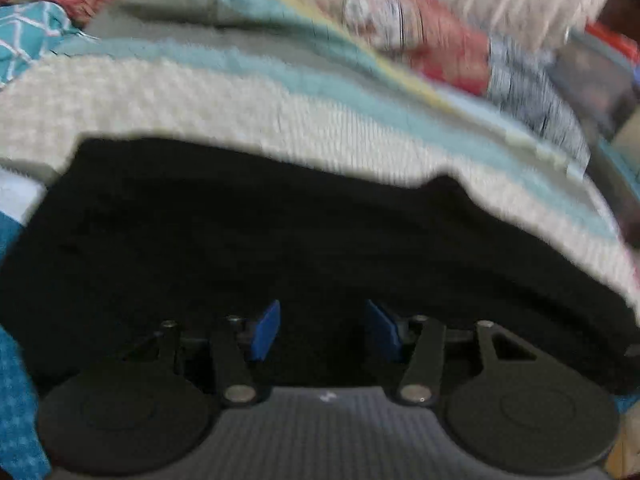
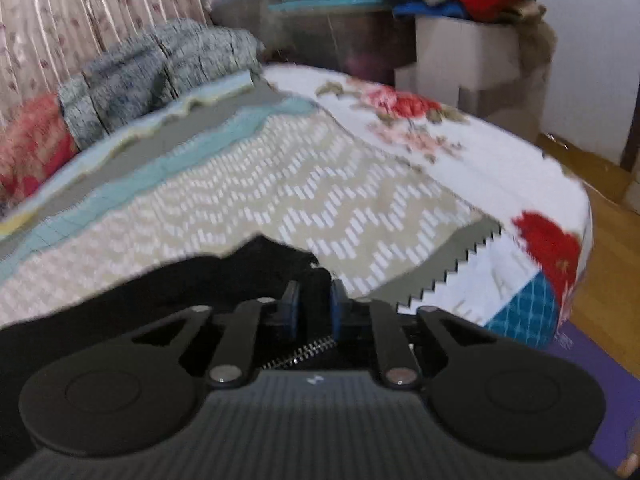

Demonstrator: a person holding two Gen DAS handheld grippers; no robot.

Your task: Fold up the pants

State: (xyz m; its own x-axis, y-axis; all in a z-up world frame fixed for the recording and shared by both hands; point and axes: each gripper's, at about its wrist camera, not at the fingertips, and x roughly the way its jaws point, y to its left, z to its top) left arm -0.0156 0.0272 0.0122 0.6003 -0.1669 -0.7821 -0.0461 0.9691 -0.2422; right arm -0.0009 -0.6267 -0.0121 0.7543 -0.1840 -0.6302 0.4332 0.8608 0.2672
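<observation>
Black pants [image 1: 248, 232] lie spread on a bed, filling the lower half of the left wrist view. My left gripper [image 1: 322, 330] is open just above them, its blue pads [image 1: 265, 330] apart with black cloth between and below. In the right wrist view the pants [image 2: 168, 284] show at lower left. My right gripper [image 2: 314, 312] is shut on the edge of the pants, the blue pads [image 2: 335, 312] pinching black fabric, with a zipper [image 2: 308, 350] showing just behind them.
The bed carries a cream zigzag blanket [image 2: 280, 192] with teal and grey bands [image 1: 248, 64], and a floral sheet [image 2: 460, 140]. Folded grey clothes [image 2: 160, 64] and a red pillow [image 2: 36, 140] lie at the back. Boxes with clothes [image 2: 472, 56] stand beyond the bed; wooden floor [image 2: 600, 280] lies at right.
</observation>
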